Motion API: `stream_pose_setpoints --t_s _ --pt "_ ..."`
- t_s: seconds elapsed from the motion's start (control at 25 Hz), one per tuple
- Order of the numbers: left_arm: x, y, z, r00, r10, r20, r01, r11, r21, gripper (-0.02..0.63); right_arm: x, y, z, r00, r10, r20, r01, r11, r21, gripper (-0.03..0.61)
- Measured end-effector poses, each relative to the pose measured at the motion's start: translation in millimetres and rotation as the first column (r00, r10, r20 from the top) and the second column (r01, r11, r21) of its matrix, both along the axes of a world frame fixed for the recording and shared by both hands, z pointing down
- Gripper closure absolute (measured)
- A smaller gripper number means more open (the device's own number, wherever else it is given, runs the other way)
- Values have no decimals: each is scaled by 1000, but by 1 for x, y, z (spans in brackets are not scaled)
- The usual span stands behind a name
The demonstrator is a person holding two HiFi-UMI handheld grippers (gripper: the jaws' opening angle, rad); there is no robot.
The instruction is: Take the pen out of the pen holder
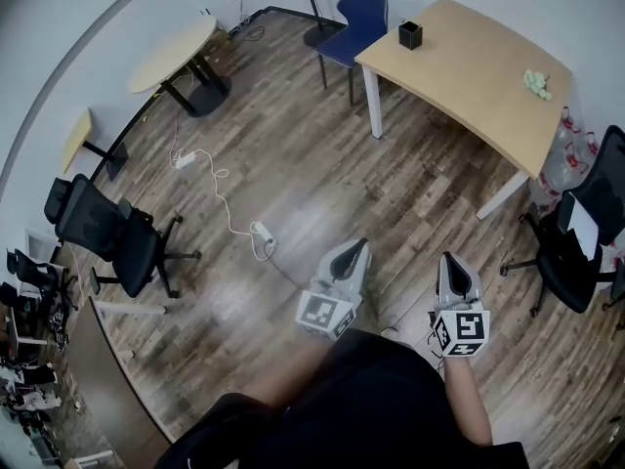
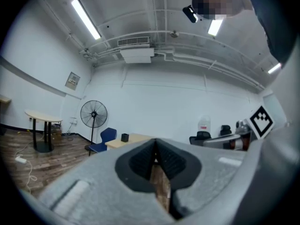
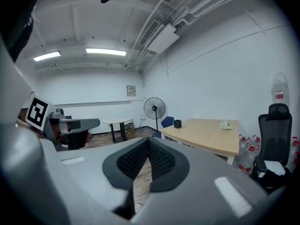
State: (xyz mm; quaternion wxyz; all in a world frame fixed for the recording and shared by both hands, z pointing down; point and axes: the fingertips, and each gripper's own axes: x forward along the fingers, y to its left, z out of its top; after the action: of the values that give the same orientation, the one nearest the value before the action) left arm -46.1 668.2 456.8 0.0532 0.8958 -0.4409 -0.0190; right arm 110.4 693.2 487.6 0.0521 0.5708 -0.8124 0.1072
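Jaws meet on left gripper (image 1: 358, 248) and right gripper (image 1: 450, 260); one pen holder (image 1: 410, 35).

I've got a light-wood tabletop (image 1: 479, 76) at upper right, white legs on the plank floor (image 1: 293, 154). On it there's a black pen holder (image 1: 410, 35) near the far corner and a small pale clump (image 1: 536, 84) by the opposite edge, well apart; can't ID the clump. On the floor: white cable (image 1: 223, 198) w/ power strip (image 1: 186, 160), blue chair (image 1: 356, 22) just beside the tabletop, round table (image 1: 176, 52), and black office chair (image 1: 107, 237) at left.
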Motion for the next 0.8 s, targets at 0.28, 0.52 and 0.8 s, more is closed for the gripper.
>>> stream_pose_setpoints --t_s 0.28,0.52,0.8 --pt "1 -135 3 999 41 -22 -41 999 -10 612 3 -124 7 995 78 58 -75 996 -52 575" --pt "-25 -257 1 998 55 -35 -56 998 -16 612 -25 -252 0 998 68 9 -67 995 -70 575" --pt "-62 -373 -5 995 78 -56 -80 996 -35 612 -66 -375 -9 998 58 -40 -61 995 -81 575"
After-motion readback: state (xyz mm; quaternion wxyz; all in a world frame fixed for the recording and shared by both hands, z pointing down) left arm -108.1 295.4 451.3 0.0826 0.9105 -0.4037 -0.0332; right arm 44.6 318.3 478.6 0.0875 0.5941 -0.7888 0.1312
